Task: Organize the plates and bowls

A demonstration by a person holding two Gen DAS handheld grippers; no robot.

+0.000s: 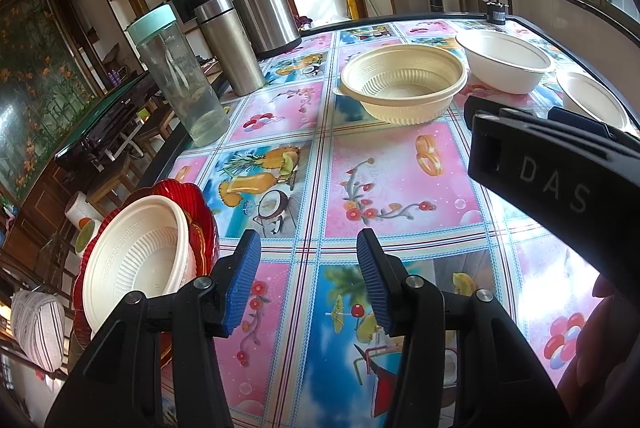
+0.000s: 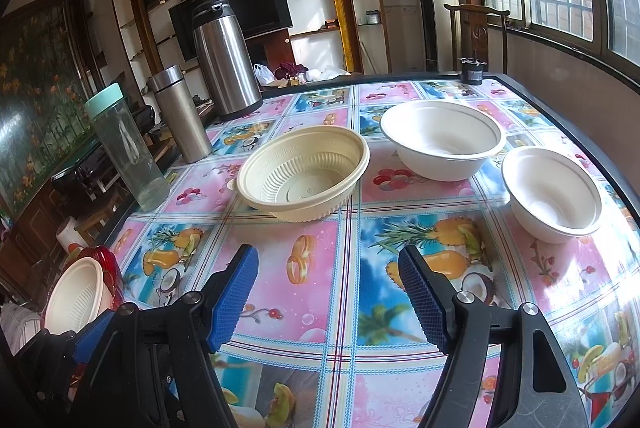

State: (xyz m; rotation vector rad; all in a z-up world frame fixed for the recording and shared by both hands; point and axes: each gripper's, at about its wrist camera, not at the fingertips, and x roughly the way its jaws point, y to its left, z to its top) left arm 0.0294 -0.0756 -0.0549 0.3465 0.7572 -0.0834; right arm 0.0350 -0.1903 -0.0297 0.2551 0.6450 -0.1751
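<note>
While both grippers hang empty with jaws spread, left gripper (image 1: 308, 280) and right gripper (image 2: 328, 296), one white bowl (image 1: 136, 260) already nests on red plates (image 1: 200, 204) at the surface edge; ribbed cream bowl (image 2: 304, 172) likely stacks next.

The left gripper (image 1: 308, 280) is matte black plastic with two fingers faced in ribbed blue pads (image 1: 245, 280) and round silver screws at the linkage pivots. The right gripper (image 2: 328, 300) matches it, its blue pads (image 2: 424, 300) finely cross-hatched; its black housing carries pale raised letters "DAS".
</note>
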